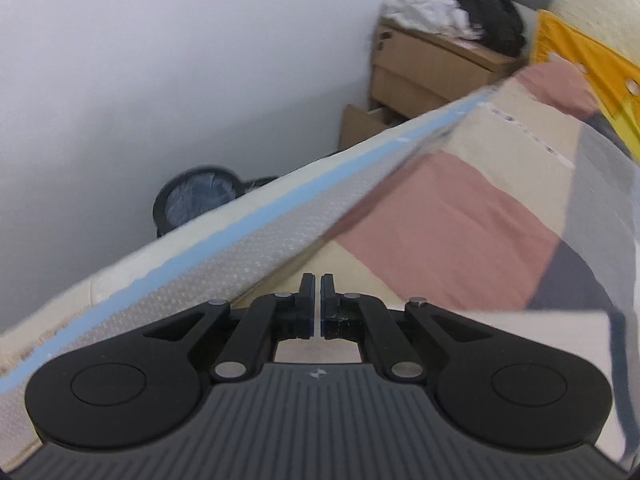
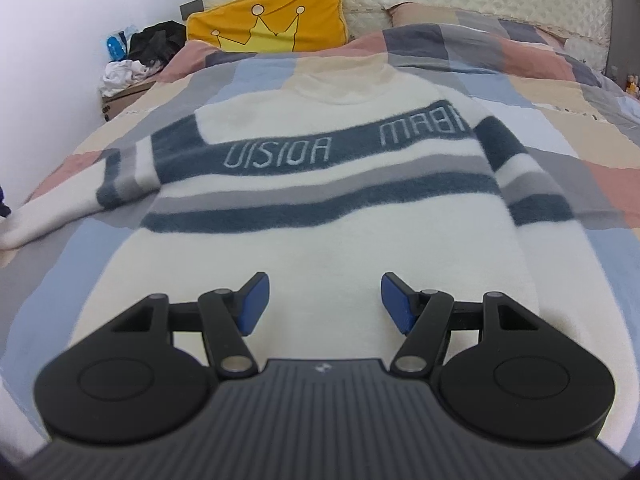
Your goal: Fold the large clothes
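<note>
A fluffy white sweater with dark blue and grey stripes (image 2: 320, 208) is seen flat on the patchwork bed cover (image 2: 560, 92) only past the right tongs (image 2: 325, 300), held wide and empty, while the left tongs (image 1: 316, 296), pinched shut, are shown by the bed edge (image 1: 240, 224).

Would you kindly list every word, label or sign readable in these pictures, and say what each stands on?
"UISIOA": pale letters on the dark band across the sweater chest.
"MABI", cut off at the sleeve: same band, further right.
Small emblem on each gripper body: too small to read.
Yellow pillow: a crown drawing, no words.
</note>
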Available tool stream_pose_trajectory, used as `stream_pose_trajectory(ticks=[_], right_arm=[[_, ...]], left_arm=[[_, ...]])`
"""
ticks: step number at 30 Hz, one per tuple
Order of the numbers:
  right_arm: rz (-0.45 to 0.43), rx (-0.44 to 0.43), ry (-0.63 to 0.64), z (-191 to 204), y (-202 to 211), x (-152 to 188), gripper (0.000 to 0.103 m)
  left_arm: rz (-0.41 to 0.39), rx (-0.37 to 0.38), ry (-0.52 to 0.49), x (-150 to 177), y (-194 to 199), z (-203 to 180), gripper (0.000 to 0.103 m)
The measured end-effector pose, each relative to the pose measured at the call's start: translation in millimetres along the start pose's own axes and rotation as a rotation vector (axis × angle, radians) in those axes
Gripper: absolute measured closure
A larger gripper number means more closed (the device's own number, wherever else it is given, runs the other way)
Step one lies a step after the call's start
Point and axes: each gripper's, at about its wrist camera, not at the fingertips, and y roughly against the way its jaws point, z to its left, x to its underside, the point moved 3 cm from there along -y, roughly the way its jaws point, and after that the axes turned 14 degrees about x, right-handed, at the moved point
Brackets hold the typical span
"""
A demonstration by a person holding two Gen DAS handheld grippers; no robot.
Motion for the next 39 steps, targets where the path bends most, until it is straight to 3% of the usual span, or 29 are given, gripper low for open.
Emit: stream_pose_trajectory(ticks=[2,7,13,17,26,29,33,39], right_arm=[[-0.012,-0.007,0.009,3.1,4.5,-0.6,0.038],[-0.056,-0.034,0.011,7.7,20.2,-3.4,0.038],[-0.068,-0.113,0.028,5.9,40.5,6.8,0.038],[-0.056,-0.188,0.025,1.7,51.5,14.5,0.038],[0.059,-0.406,0.068,7.3,61.2,33.3,0.038],[0.088,-0.436,0.102,15.1,61.0,39.1,0.038],[0.127,-0.469,0.149,24.6,57.8,45.3,0.038],[0.209,-0.503,0.187,32.5,39.0,54.9,0.038]], left_arm=[[0.024,-0.011,-0.084,7.4,8.5,-18.1,0.099],[0.062,0.116,-0.178,40.4,51.1,-72.1,0.083],[0.107,0.260,-0.213,104.7,103.8,-137.3,0.082],[0.163,0.310,-0.192,146.8,131.5,-162.1,0.082],[0.422,0.384,-0.085,239.9,159.9,-194.2,0.082],[0.491,0.381,-0.040,263.5,163.4,-199.5,0.065],[0.529,0.428,0.007,275.9,170.2,-202.0,0.055],[0.548,0.410,-0.020,292.1,171.7,-209.3,0.055]])
